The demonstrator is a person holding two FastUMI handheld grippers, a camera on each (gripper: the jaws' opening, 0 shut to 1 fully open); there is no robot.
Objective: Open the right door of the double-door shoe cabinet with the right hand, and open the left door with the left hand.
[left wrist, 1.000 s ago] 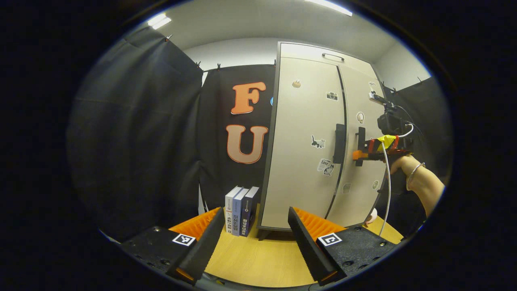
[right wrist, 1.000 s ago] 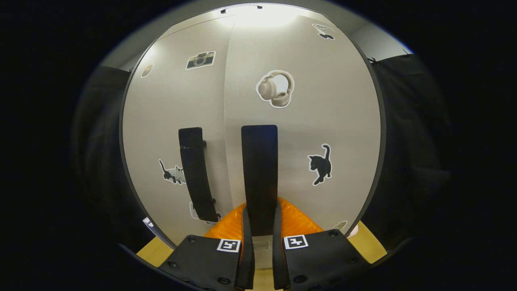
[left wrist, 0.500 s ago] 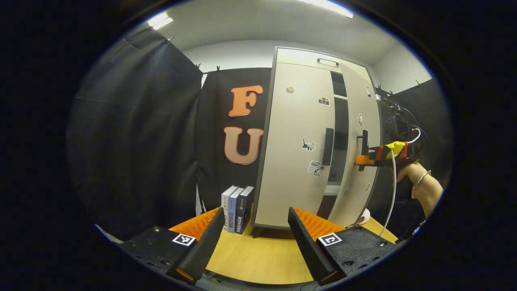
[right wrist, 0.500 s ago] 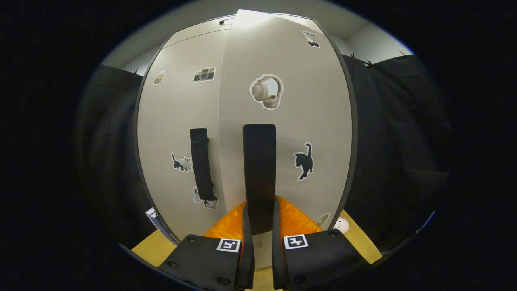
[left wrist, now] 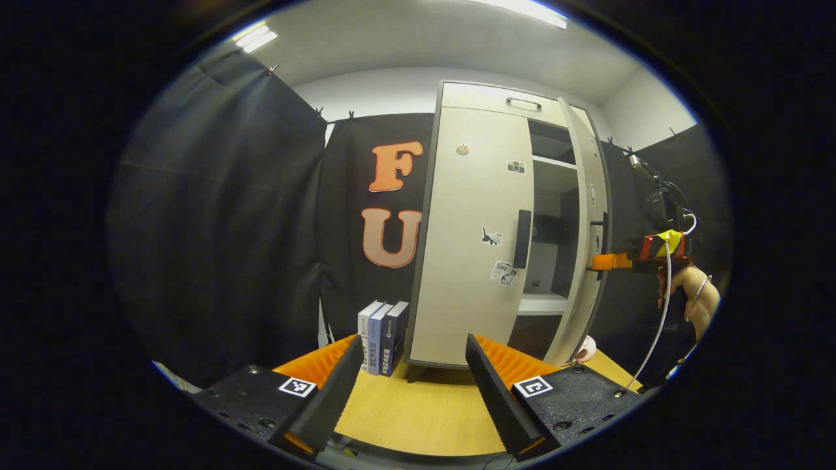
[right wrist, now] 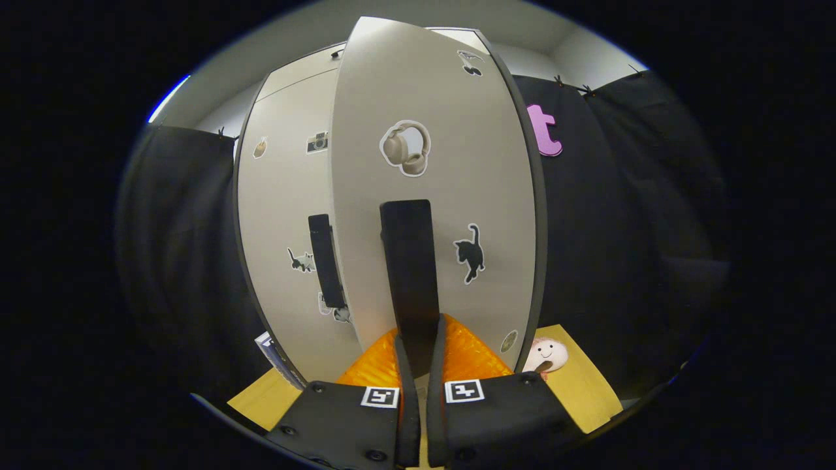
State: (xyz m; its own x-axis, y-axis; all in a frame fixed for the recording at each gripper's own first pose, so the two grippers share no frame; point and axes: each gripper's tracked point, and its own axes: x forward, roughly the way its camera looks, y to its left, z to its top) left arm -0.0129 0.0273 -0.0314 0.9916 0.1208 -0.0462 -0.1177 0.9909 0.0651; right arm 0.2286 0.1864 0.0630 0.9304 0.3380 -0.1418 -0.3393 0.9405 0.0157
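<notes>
Right door stands ajar; right tongs clamp its black handle. Left door of the shoe cabinet remains closed, its handle untouched. Left tongs wait wide open and empty, well apart above the desk.

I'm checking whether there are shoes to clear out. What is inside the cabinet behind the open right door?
Through the gap past the right door, the cabinet shows white shelves with no shoes visible. The closed left door hides the rest.

The right gripper has its fingers nearly together, while the left gripper is spread wide.
</notes>
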